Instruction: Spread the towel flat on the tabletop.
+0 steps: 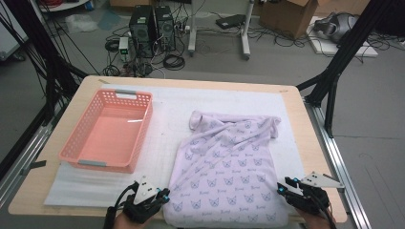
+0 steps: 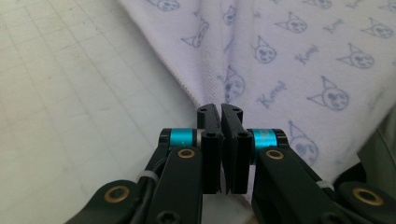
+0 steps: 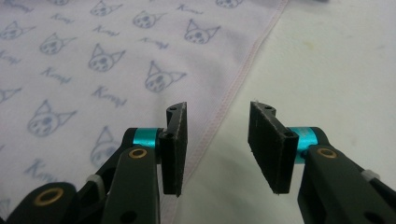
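A pale lilac garment (image 1: 224,162) printed with small cat faces lies spread flat on the white mat, one sleeve bunched at its far end. My left gripper (image 1: 164,194) is at the garment's near left edge. In the left gripper view its jaws (image 2: 220,109) are shut on the hem of the garment (image 2: 289,56), and creases in the cloth run toward the tips. My right gripper (image 1: 285,187) is at the near right edge and stands open. In the right gripper view it (image 3: 217,116) straddles the pink-stitched hem of the garment (image 3: 93,56) without pressing on it.
A pink plastic basket (image 1: 142,136), with nothing in it, stands on the left half of the white foam mat (image 1: 162,119). The wooden table's right edge (image 1: 310,143) runs close beside the garment. Black frame posts and cables stand beyond the table.
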`<state>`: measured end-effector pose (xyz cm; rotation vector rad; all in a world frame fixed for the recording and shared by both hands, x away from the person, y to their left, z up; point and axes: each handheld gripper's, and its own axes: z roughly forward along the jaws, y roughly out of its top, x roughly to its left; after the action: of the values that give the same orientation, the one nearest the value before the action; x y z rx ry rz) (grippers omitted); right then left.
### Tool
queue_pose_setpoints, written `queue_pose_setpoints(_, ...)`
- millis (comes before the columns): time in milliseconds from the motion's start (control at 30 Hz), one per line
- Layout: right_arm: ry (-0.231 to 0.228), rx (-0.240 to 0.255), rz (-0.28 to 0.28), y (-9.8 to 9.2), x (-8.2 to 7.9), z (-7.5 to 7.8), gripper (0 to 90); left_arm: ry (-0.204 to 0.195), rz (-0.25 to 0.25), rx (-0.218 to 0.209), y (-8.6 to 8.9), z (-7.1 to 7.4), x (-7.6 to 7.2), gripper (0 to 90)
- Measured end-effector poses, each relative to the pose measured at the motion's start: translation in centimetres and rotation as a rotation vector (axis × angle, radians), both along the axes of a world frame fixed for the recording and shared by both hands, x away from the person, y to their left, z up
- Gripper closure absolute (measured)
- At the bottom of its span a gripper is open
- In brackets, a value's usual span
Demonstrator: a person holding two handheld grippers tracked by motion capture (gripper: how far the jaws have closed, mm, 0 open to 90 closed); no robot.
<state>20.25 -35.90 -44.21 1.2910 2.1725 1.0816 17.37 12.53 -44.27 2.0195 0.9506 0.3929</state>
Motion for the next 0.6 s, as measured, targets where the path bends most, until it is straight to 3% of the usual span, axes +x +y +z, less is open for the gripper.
queue_pose_setpoints(67, 0.005, -0.001, 0.017, 0.6, 0.4, -0.2, 56.9, 0.011, 0.008, -0.024, 0.4, -0.3, 0.0, 83.0)
queue_pose_setpoints(133, 0.024, -0.037, 0.044, 1.6, 0.8, -0.7, 66.6, 0.019, 0.041, -0.038, 0.5, -0.4, 0.4, 65.9)
queue_pose_setpoints(167, 0.019, -0.039, 0.051, 1.7, 0.7, -0.7, 78.8, 0.027, 0.060, -0.053, 0.5, -0.4, 0.8, 62.0)
queue_pose_setpoints(200, 0.031, -0.026, 0.071, 1.7, 0.6, -0.6, 85.4, 0.025, 0.073, -0.071, 0.5, -0.4, 1.0, 58.4)
queue_pose_setpoints(267, 0.035, -0.053, 0.075, 1.6, 0.1, -0.4, 86.8, 0.018, 0.091, -0.091, 0.4, -0.3, 1.6, 53.6)
queue_pose_setpoints(367, 0.052, -0.050, 0.084, 0.9, -0.7, -0.3, 87.2, 0.022, 0.097, -0.114, -0.1, -0.2, 2.7, 51.6)
queue_pose_setpoints(400, 0.058, -0.053, 0.086, 0.0, -1.8, -0.2, 87.2, 0.023, 0.093, -0.114, -0.3, -0.2, 3.0, 50.6)
queue_pose_setpoints(467, 0.062, -0.056, 0.082, -0.4, -2.5, -0.2, 87.3, 0.032, 0.085, -0.112, -0.8, -0.4, 3.8, 50.1)
queue_pose_setpoints(500, 0.069, -0.057, 0.074, -1.4, -3.7, -0.1, 87.2, 0.033, 0.086, -0.111, -1.1, -0.5, 4.1, 49.5)
queue_pose_setpoints(600, 0.071, -0.057, 0.072, -2.2, -4.7, -0.1, 87.1, 0.044, 0.068, -0.104, -2.1, -0.8, 5.1, 50.0)
